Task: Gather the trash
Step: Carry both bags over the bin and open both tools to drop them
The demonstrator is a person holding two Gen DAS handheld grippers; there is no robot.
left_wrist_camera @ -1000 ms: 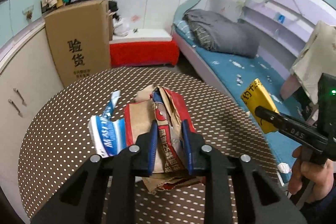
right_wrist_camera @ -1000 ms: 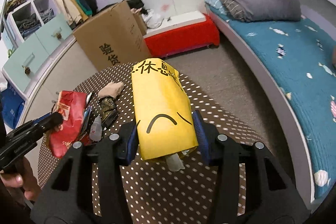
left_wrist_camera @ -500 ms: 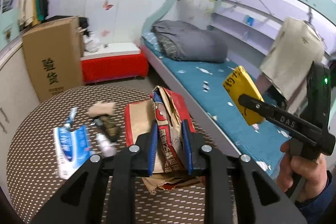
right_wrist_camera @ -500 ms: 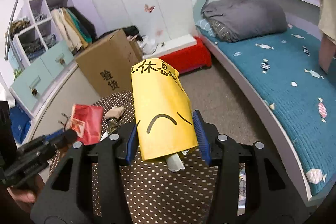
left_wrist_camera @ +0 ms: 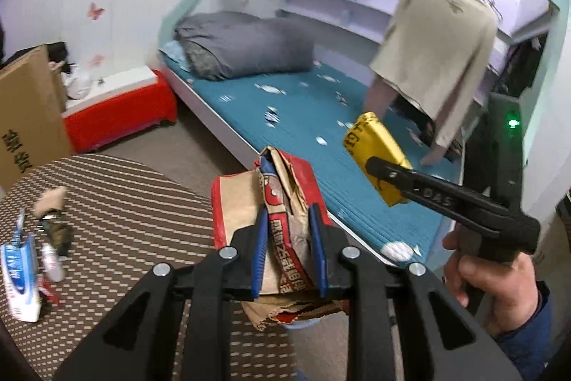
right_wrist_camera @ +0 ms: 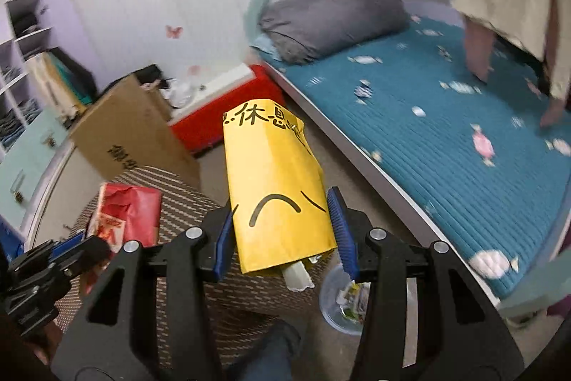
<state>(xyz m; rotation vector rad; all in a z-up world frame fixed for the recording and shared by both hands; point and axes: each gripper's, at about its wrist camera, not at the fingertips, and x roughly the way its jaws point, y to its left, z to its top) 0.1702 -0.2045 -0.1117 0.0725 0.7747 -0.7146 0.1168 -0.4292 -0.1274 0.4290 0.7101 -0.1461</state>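
Note:
My left gripper (left_wrist_camera: 288, 249) is shut on a crumpled red and brown paper bag (left_wrist_camera: 276, 202), held above the right edge of the round dotted table (left_wrist_camera: 135, 220). The bag also shows in the right wrist view (right_wrist_camera: 125, 216). My right gripper (right_wrist_camera: 282, 231) is shut on a yellow paper packet (right_wrist_camera: 274, 181) with black characters, held over the floor past the table. The packet shows in the left wrist view (left_wrist_camera: 378, 163). A blue and white wrapper (left_wrist_camera: 19, 277), a small bottle (left_wrist_camera: 51, 261) and scraps (left_wrist_camera: 53, 213) lie on the table's left.
A round clear bin (right_wrist_camera: 342, 299) with some trash stands on the floor below my right gripper. A bed with a teal mattress (left_wrist_camera: 303, 116) runs along the right. A cardboard box (right_wrist_camera: 132, 131) and a red bench (left_wrist_camera: 117, 116) stand beyond the table.
Both grippers have swung right with their loads, away from the table's middle toward the bed side. The clear bin has come into the right wrist view.

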